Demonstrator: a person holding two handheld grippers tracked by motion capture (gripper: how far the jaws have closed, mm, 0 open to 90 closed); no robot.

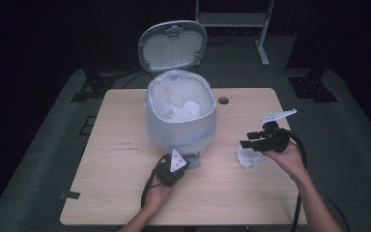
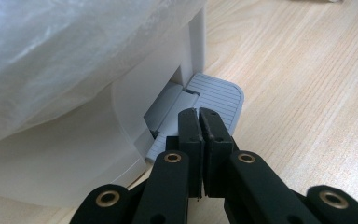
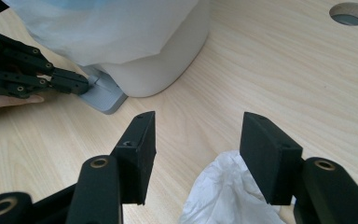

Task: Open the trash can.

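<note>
Pale wood makes up the one table (image 1: pixel 125 159), which carries a single round cable hole (image 1: pixel 223 100) toward its far right. One white bin (image 1: pixel 181 121) stands at the table's middle, lined with one thin plastic bag (image 1: pixel 162 94) that folds over its rim; its one lid (image 1: pixel 172 46) stands raised at the far side, and one crumpled tissue lies inside. One grey pedal (image 2: pixel 216 95) juts from the bin's near base. Two grippers are in hand. The left gripper (image 1: pixel 171 169), held just near of the bin, has its jaws pressed together with nothing between them, and their tips rest on the pedal. The right gripper (image 1: pixel 258 141), well to the right of the bin, has its jaws spread, pointing left and down over the second tissue (image 1: pixel 249 157). That crumpled white tissue lies on the table right of the bin, near the right hand; in the right gripper view it sits between and below the open jaws, and no pad presses on it.
</note>
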